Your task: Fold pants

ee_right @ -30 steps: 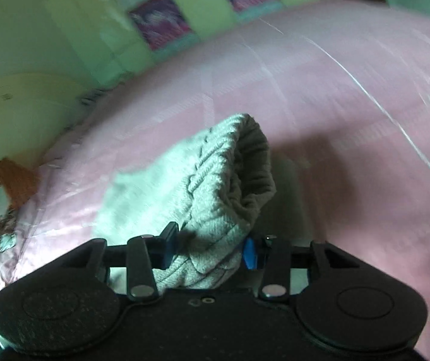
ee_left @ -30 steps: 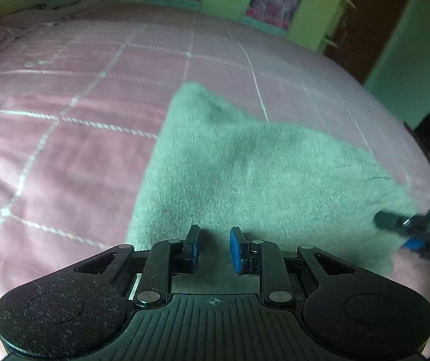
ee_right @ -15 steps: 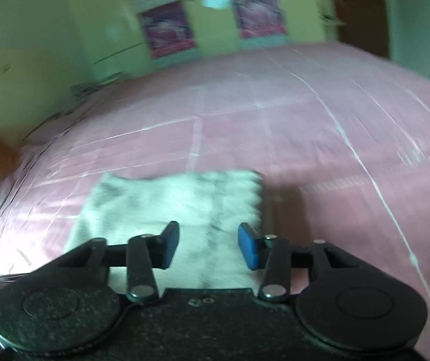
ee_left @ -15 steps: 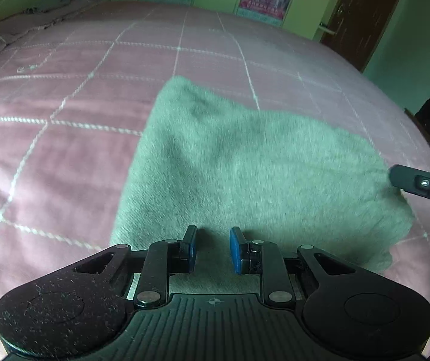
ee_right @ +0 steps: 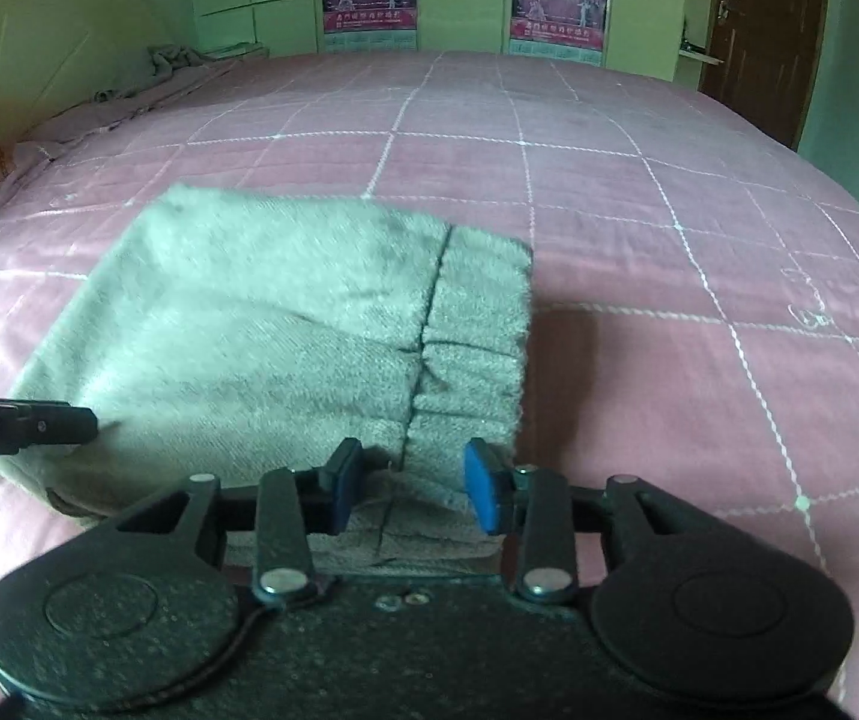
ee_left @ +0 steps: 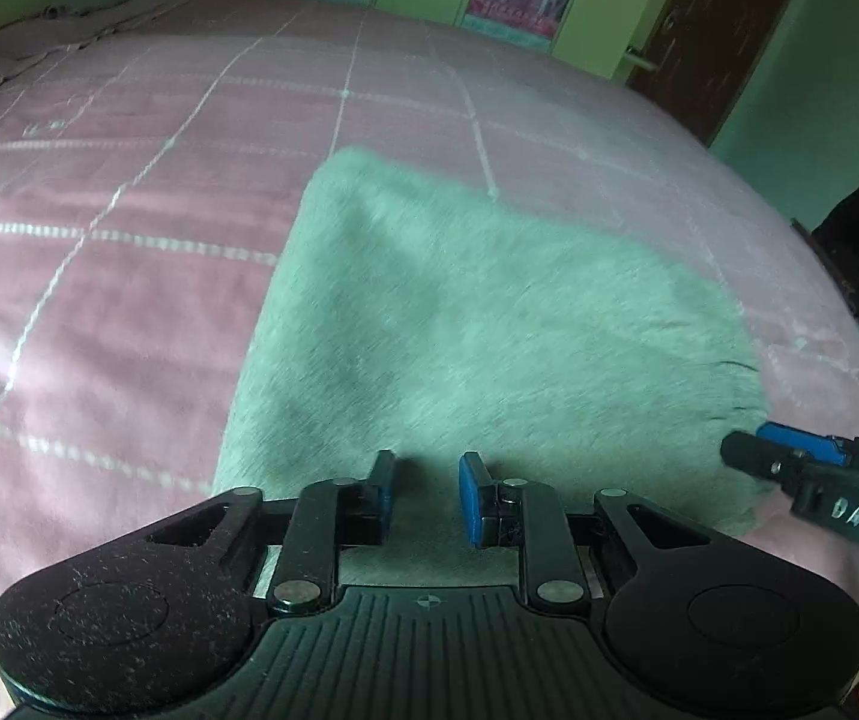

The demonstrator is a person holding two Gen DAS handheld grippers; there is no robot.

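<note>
Folded grey pants (ee_right: 285,324) lying flat on a pink bedspread (ee_right: 669,252) crossed by white grid lines. Only from the right wrist camera: a ribbed waistband (ee_right: 477,324) along the bundle's right edge, set off by a dark seam, plus a diagonal crease across the top layer. Only from the left wrist camera: plain fuzzy cloth (ee_left: 489,324), no seam or band showing, somewhat blurred.

Wide bare bedspread beyond the far edge and to the right of the waistband; more of it left of the bundle in the left view (ee_left: 99,300). Crumpled bedding (ee_right: 171,60) far off by the green wall, a dark door (ee_right: 759,30) at the back right.

Left gripper (ee_left: 426,495) over the near edge of the pants, fingers parted by a narrow gap, nothing pinched. Right gripper (ee_right: 414,483) spread wider, blue pads either side of the waistband's near corner, cloth below the gap but not clamped. Each gripper's tip visible at the side of the other's view, just beside the bundle.
</note>
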